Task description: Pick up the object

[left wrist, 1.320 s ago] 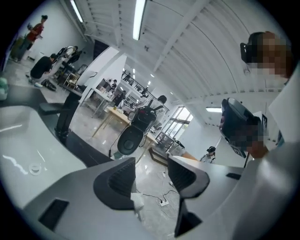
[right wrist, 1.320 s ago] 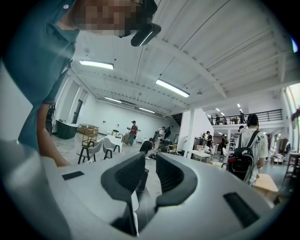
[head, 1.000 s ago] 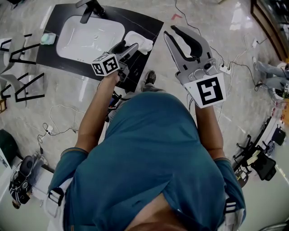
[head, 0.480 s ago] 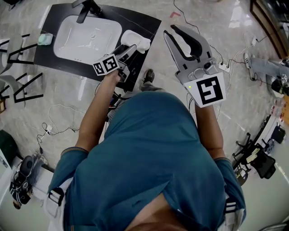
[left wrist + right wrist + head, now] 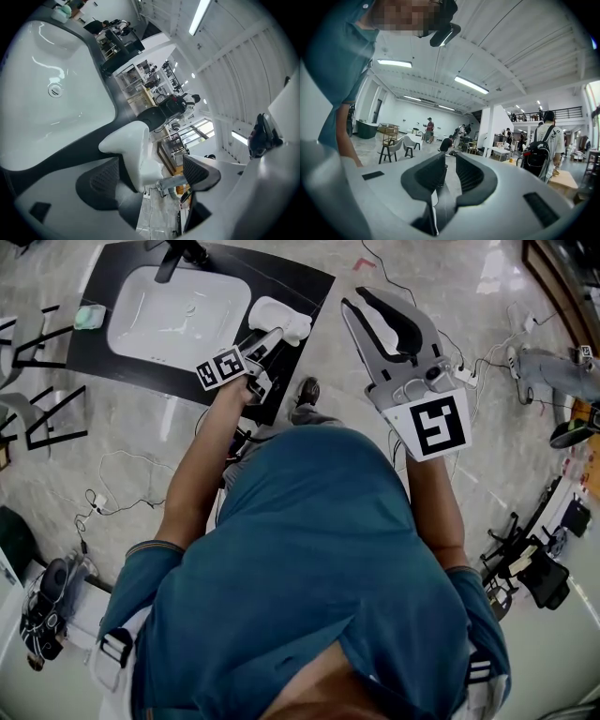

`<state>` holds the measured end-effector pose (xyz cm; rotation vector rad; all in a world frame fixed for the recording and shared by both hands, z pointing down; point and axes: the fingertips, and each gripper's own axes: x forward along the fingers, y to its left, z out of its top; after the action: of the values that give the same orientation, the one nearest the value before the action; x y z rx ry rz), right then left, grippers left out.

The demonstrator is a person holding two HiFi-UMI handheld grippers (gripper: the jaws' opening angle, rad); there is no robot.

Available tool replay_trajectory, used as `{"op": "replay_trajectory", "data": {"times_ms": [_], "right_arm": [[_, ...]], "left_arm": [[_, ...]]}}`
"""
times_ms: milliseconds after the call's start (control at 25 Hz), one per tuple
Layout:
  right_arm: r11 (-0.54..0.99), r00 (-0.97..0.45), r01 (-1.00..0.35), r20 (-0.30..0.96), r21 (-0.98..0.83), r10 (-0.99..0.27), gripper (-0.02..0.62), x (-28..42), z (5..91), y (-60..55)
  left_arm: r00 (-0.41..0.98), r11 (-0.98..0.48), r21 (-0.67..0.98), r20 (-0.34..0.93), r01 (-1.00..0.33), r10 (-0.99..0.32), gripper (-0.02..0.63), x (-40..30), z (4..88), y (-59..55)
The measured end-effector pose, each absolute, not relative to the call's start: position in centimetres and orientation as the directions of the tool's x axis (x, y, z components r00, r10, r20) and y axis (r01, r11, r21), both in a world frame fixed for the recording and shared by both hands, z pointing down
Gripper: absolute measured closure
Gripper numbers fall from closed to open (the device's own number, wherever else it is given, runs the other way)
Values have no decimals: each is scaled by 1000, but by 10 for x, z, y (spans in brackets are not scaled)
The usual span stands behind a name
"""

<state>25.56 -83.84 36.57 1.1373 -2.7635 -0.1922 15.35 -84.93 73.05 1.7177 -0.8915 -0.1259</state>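
Change from the earlier frames: left tool [image 5: 267,341] sits lower and closer over the black surface [image 5: 300,287]. Its marker cube is rolled, and its jaws have just been opening.

Left tool [image 5: 152,164]: jaws spread wide. The white curved moulded object [image 5: 131,145] stands between them, lying against the left pad and clear of the right pad. It is not clamped.

Object location: the white object [image 5: 281,320] lies on the black surface, just right of the white rectangular sink basin [image 5: 178,310], near the surface's right edge.

Right tool [image 5: 356,301]: held up to the right, well apart from the surface. In its own view [image 5: 451,161] the pads are drawn together with only a slit between them, and nothing is held.

Hard to make out: the dark faucet [image 5: 183,254] is cut off at the far edge. In the head view the left tool's tips cover the object's near end. Whether the left pad truly touches the object cannot be told for certain.
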Motion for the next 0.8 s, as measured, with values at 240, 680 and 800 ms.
{"op": "replay_trajectory", "data": {"times_ms": [240,680,800], "right_arm": [[706,-702,-688,92,165,-706,531,259,369,-840],[706,-699,-692,107,150,-707,531,269,378,-845],[707,-699,-692,112,146,-707,531,271,380,-846]], "left_arm": [[700,-30,878,360,-478,-616,193,159,744,-855],[667,28,870,397,-492,-631,195,162,762,-866],[662,32,869,400,-495,-634,196,164,762,-871]]}}
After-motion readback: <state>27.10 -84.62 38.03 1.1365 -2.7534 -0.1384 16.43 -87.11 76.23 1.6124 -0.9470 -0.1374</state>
